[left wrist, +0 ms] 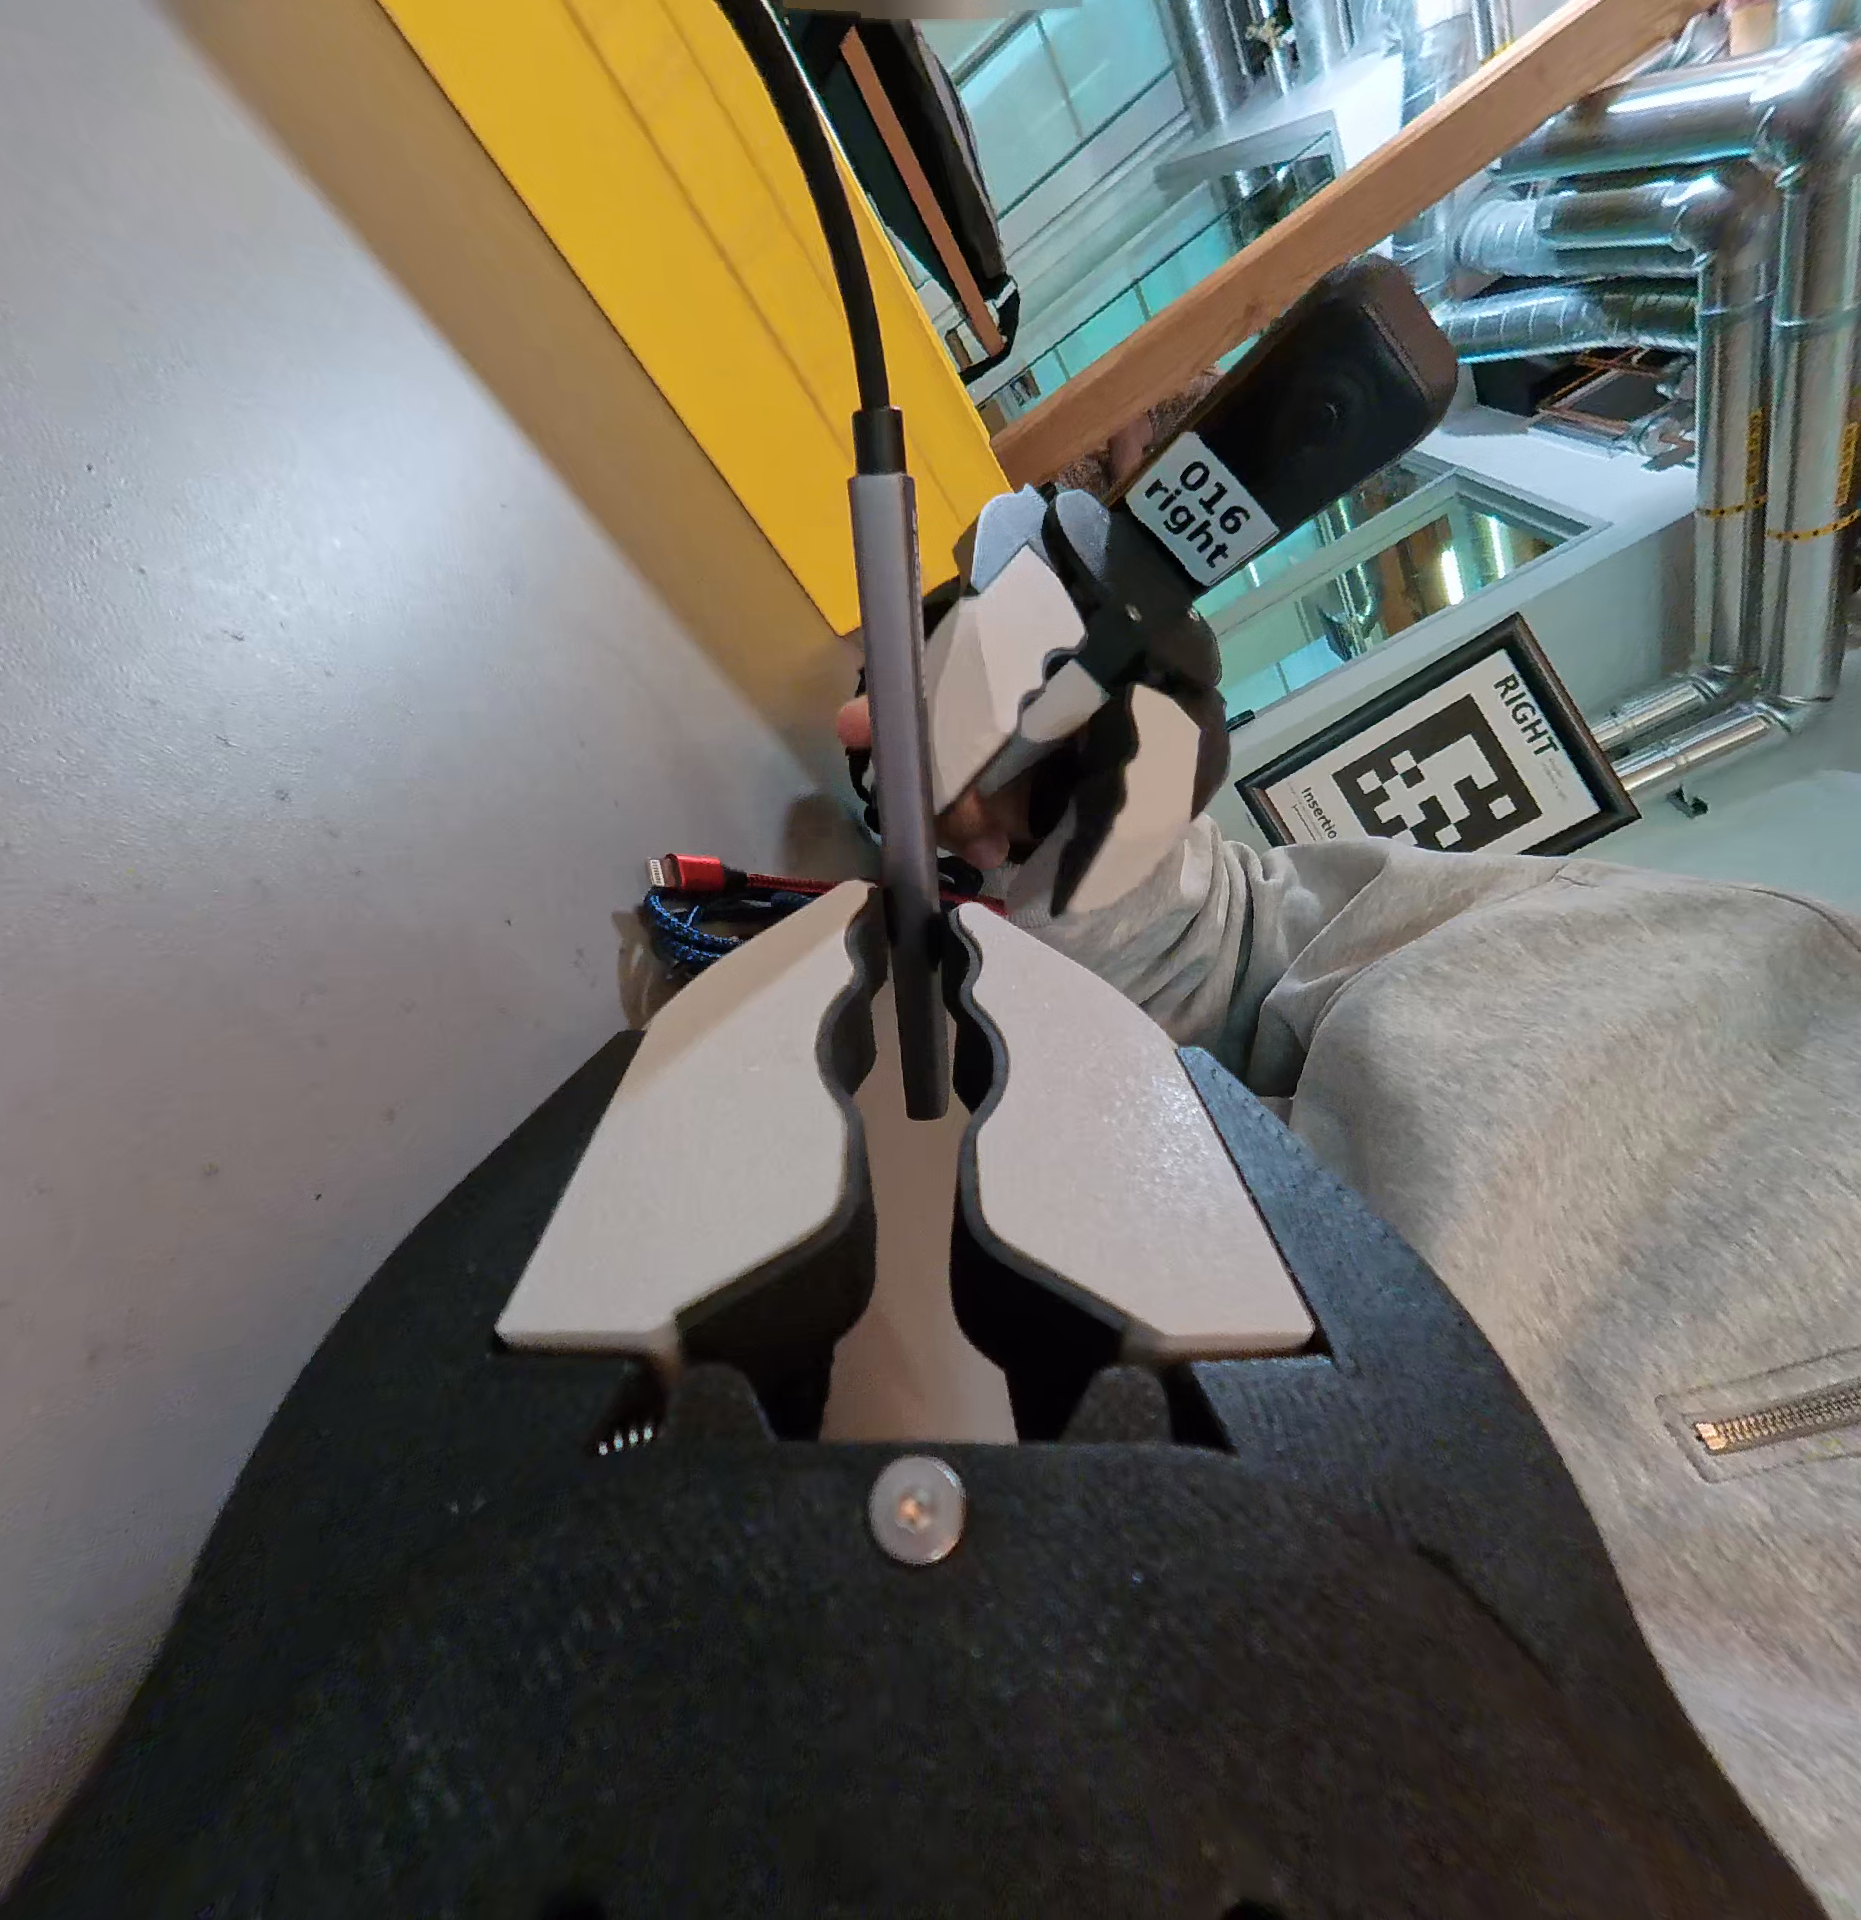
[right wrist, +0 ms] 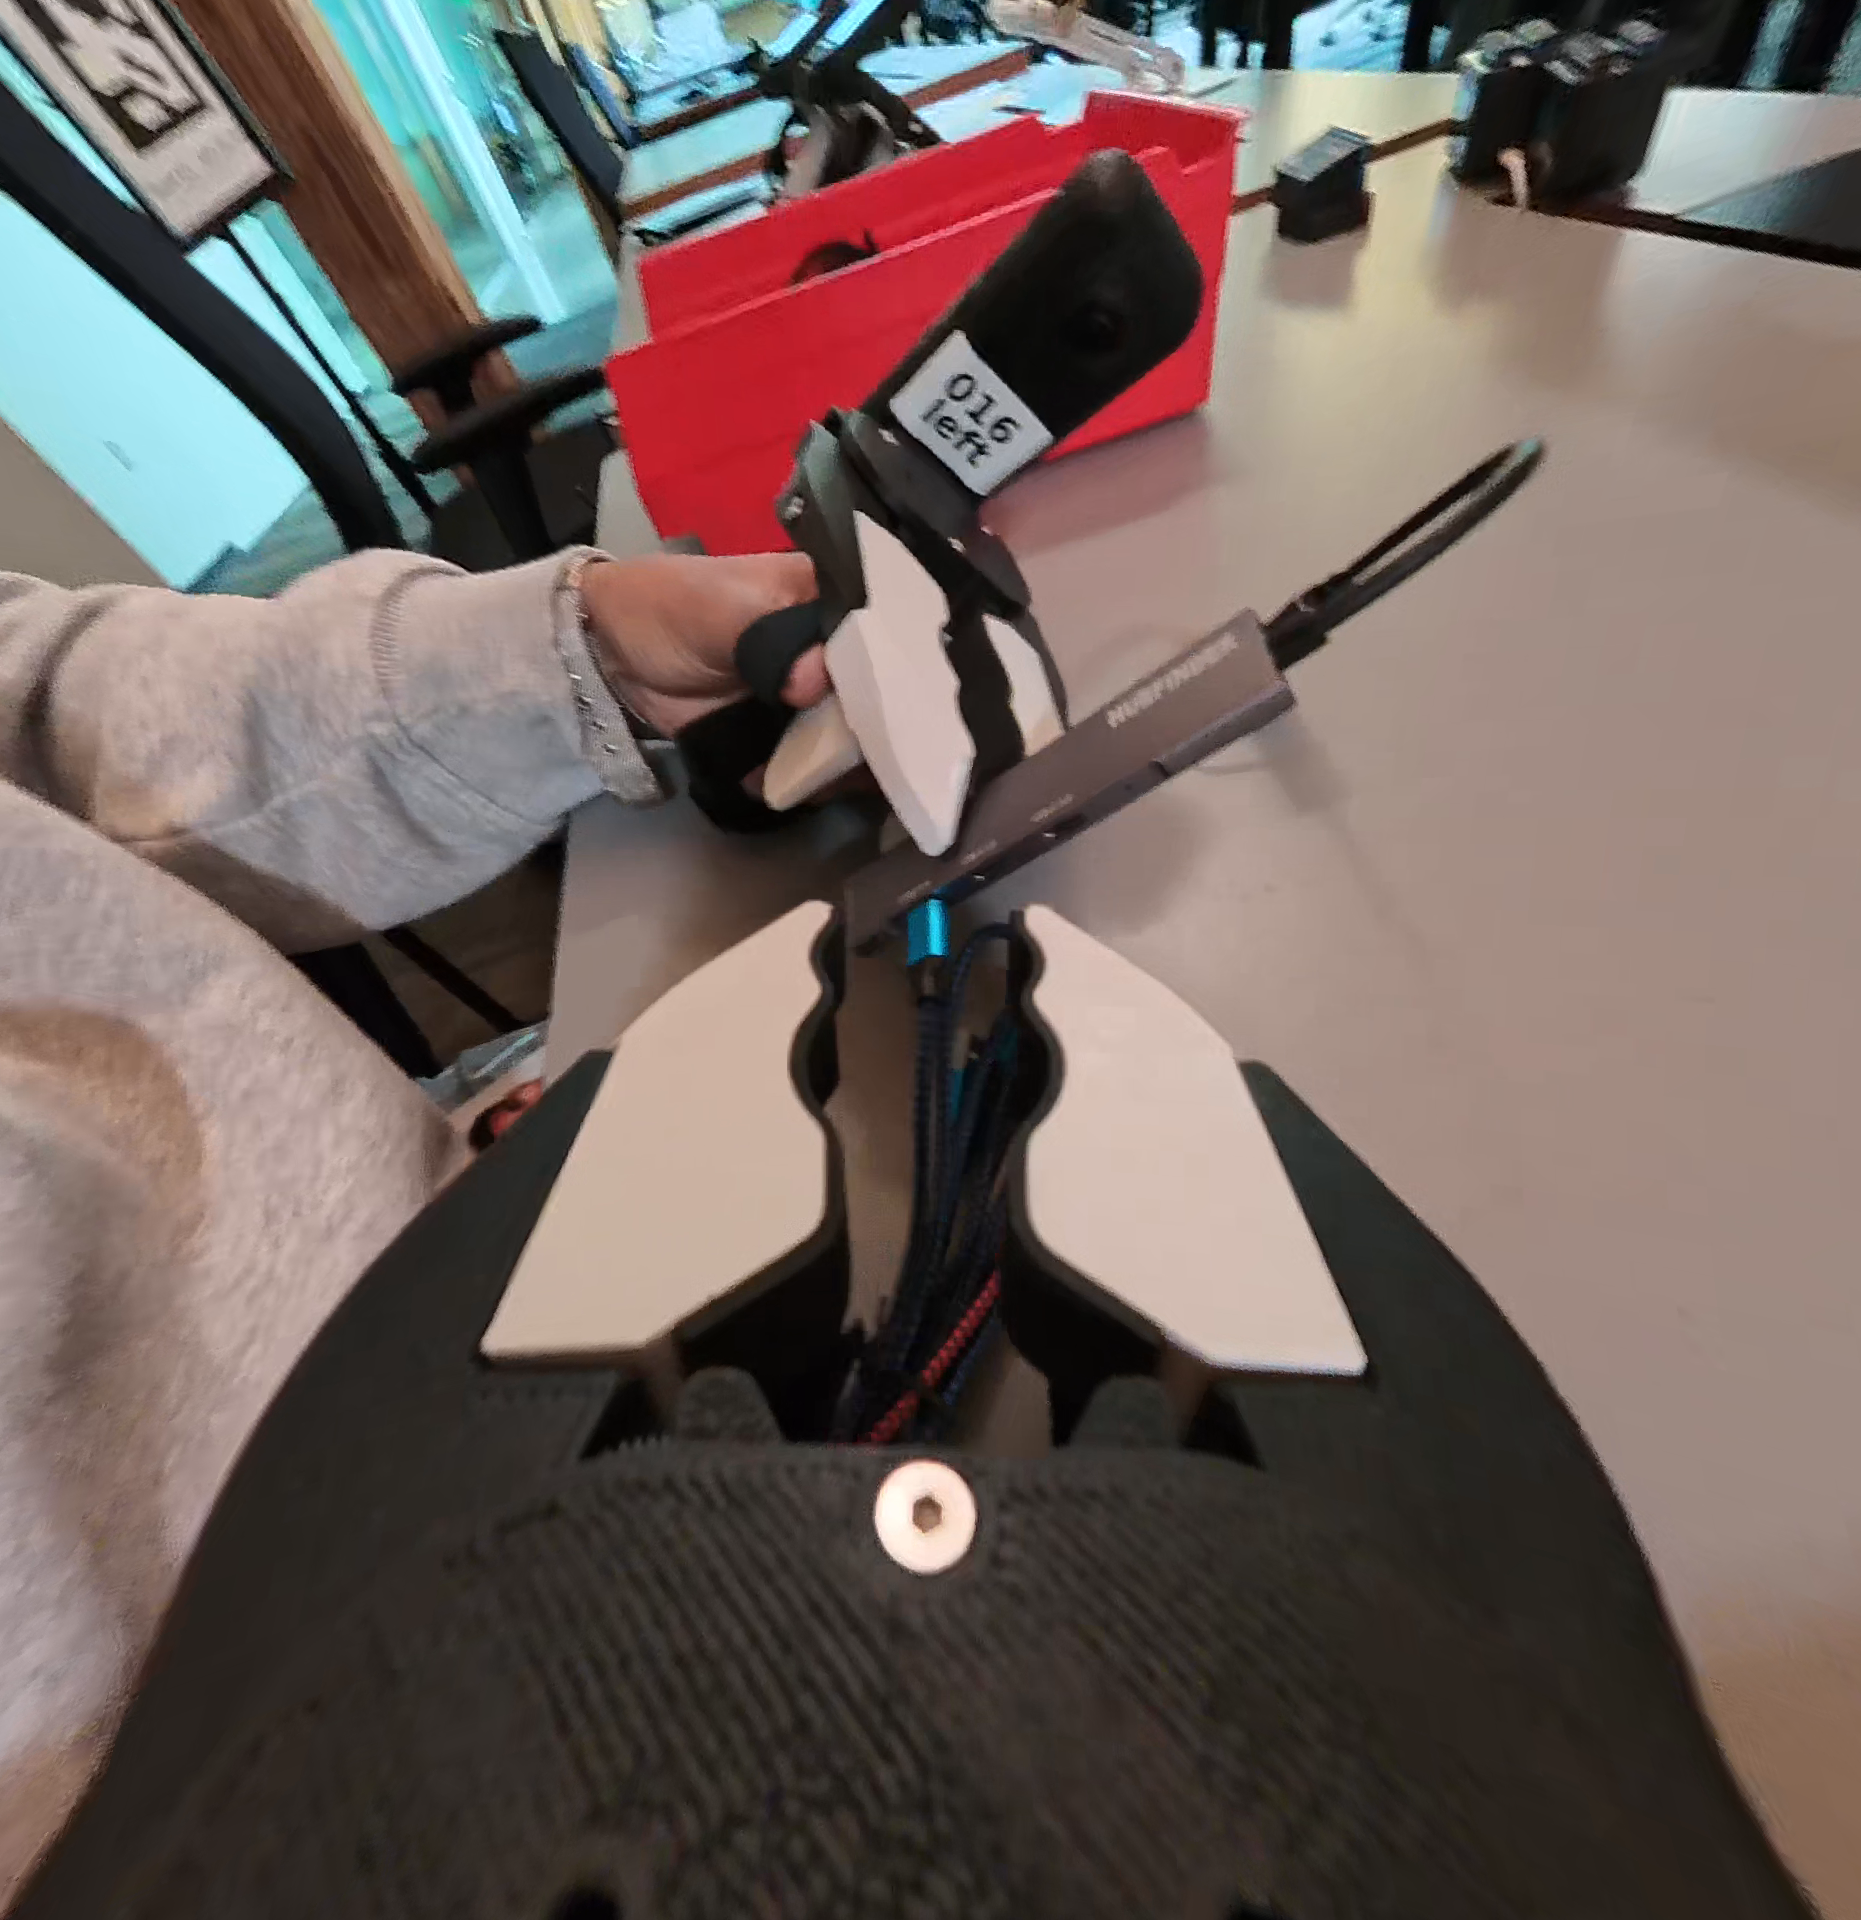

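left tool [left wrist: 910, 920] pinching hub [left wrist: 900, 727], cable plug [right wrist: 926, 930]

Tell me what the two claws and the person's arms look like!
Each claw, left and right, has two pale grey fingers with wavy black inner edges on a black ribbed body with one silver screw. Both carry a black camera with a white label. The person wears grey sleeves.

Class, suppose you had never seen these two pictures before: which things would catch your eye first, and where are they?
First, the slim grey hub clamped edge-on in the left gripper, its black cable rising behind. In the right wrist view, a blue plug sits in the hub's near end, with braided cables running back between the right gripper's parted fingers. Farther back on the table stands a bright red box.
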